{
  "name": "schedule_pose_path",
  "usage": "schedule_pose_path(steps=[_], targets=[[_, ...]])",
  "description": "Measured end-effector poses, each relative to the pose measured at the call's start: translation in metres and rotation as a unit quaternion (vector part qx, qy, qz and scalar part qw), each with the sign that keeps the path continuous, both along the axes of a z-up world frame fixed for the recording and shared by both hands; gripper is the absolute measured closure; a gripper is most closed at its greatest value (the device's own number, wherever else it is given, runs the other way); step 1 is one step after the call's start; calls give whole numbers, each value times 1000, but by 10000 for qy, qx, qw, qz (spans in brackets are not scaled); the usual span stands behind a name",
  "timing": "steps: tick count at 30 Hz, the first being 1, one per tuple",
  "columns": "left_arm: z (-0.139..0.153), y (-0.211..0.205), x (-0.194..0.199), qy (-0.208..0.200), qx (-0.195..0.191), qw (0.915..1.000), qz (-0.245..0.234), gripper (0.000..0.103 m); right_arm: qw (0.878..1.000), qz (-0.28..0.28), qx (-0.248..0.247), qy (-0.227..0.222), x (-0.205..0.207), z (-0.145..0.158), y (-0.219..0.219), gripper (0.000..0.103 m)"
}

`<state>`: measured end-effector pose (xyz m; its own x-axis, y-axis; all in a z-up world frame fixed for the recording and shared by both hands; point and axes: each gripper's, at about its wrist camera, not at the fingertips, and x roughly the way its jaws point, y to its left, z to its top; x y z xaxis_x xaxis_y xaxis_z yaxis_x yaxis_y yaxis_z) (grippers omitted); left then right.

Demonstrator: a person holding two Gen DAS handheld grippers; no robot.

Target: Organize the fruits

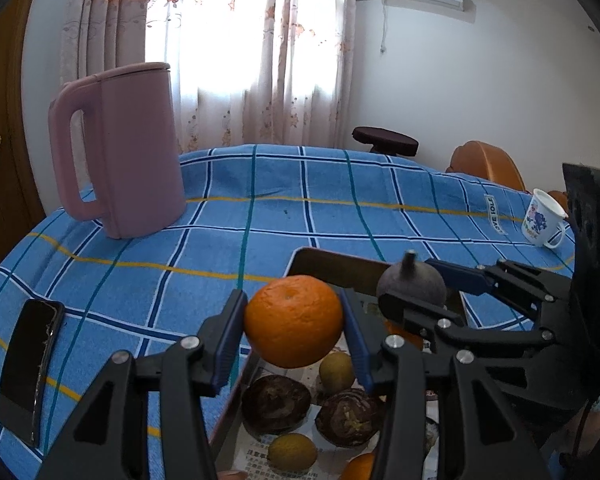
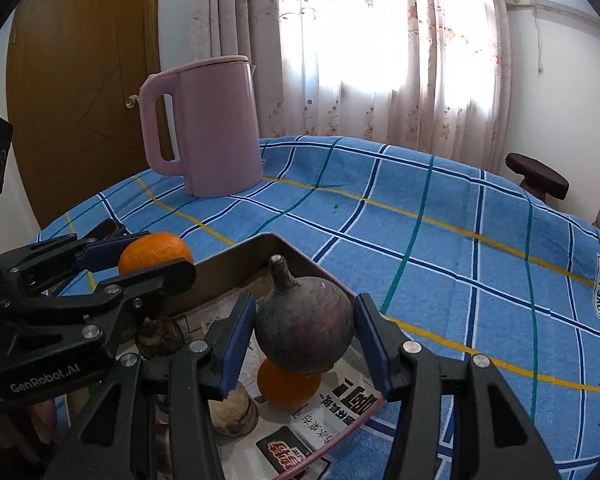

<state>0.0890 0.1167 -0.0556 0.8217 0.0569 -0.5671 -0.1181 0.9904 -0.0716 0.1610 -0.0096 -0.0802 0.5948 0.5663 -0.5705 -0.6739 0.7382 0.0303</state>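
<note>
L gripper [image 1: 294, 322] clamps the orange [image 1: 293, 321] and R gripper [image 2: 305, 330] clamps the dark stemmed fruit [image 2: 303, 330], both over the tray [image 2: 236, 268] w/ other fruit below, so either round, smooth fruit may slip from its pads & drop on those.

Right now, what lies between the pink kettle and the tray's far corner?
Only bare blue checked tablecloth between the pink kettle and the tray; the right wrist view shows it.

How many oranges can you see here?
3. One round orange is gripped in the left hand-held gripper; a second lies in the metal tray under the dark purple fruit; a third peeks out at the tray's near edge. More may be hidden.
</note>
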Motion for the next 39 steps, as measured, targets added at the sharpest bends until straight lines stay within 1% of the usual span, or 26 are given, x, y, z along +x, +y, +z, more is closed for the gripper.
schedule_pose_path(steps=[2,5,8,10,12,14,17,19,21,24,28,34,39], targets=[[0,0,0,3,12,10000,14,54,10000,0,-5,-4,0,0,1,49],[-1,1,-1,4,-21,10000,33,54,10000,-32,-18,-15,2,-1,0,43],[0,2,-4,-41,-9,10000,68,49,10000,-11,53,-22,0,0,-2,41],[4,2,-9,-104,15,9999,118,38,9999,-61,109,-33,-1,2,-6,39],[9,3,-14,-221,52,9995,201,18,9997,-121,224,-50,-4,6,-13,33],[15,2,-22,-373,79,9990,247,7,9992,-208,311,-112,-9,11,-20,31],[26,-2,-33,-577,69,9981,198,6,9985,-411,312,-192,-15,17,-31,30],[30,-5,-39,-646,91,9977,168,4,9979,-536,279,-242,-19,21,-38,30],[34,-8,-45,-714,124,9972,161,1,9969,-661,245,-340,-26,26,-48,29],[39,-12,-54,-801,89,9967,87,0,9954,-798,281,-453,-35,34,-61,27],[44,-18,-60,-848,87,9964,33,0,9938,-846,395,-606,-49,44,-75,25],[44,-26,-66,-849,47,9964,-66,0,9909,-848,276,-1010,-75,54,-79,24],[42,-34,-68,-791,12,9968,-110,0,9898,-833,314,-1116,-90,59,-86,24]])
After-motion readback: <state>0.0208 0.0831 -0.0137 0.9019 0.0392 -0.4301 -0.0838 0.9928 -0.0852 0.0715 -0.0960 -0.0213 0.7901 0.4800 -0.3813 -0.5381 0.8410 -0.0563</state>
